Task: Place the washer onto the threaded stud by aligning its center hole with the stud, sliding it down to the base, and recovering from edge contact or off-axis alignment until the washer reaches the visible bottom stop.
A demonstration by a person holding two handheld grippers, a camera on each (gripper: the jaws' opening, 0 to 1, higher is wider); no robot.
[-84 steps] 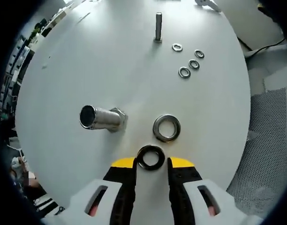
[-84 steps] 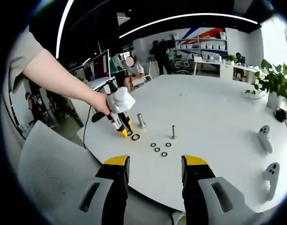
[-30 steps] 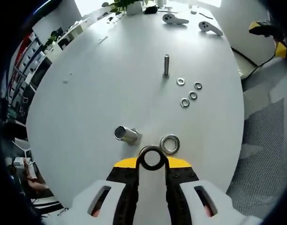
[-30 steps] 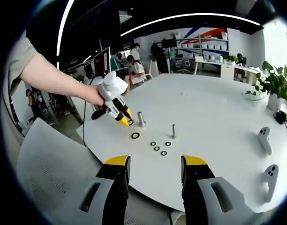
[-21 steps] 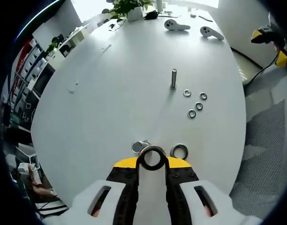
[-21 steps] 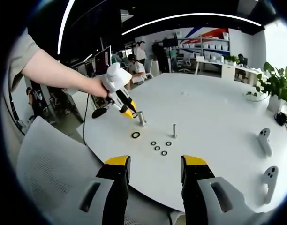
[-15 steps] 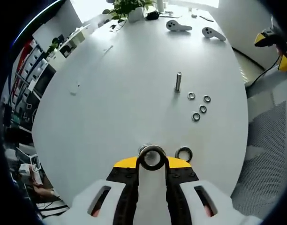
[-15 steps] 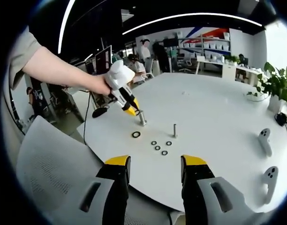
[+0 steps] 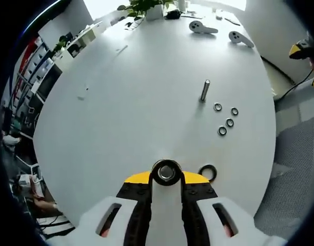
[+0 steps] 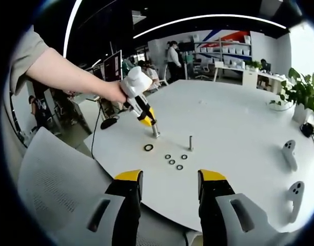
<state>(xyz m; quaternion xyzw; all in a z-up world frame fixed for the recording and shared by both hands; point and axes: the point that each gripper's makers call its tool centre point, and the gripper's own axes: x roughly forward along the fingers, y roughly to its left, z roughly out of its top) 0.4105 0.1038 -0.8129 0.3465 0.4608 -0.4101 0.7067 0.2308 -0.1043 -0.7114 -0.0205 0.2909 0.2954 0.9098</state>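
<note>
left gripper is pinching the washer, a dark metal ring gripped at the yellow tips of the black jaws, its round hole facing the camera. through that hole shows a pale grey metal disc, which looks like the top of the threaded stud, so the ring sits right over it; whether it touches the stud cannot be told. from the right gripper view the left gripper points down and to the right at the upright stud's tip, a bare hand round its white body.

just beside on the smooth white round table lies a second large washer, flat and dark-rimmed. further off stands a slim bolt, upright, shiny steel. near its foot, four small washers, bright rings lying flat in a loose cluster, apart from each other.

right gripper hangs back off the table's edge, jaws standing wide apart with nothing between them, yellow tips over black fingers, white shells below. under it, a grey mesh chair back.

far side of the table, two white curved controllers and a leafy green plant.
</note>
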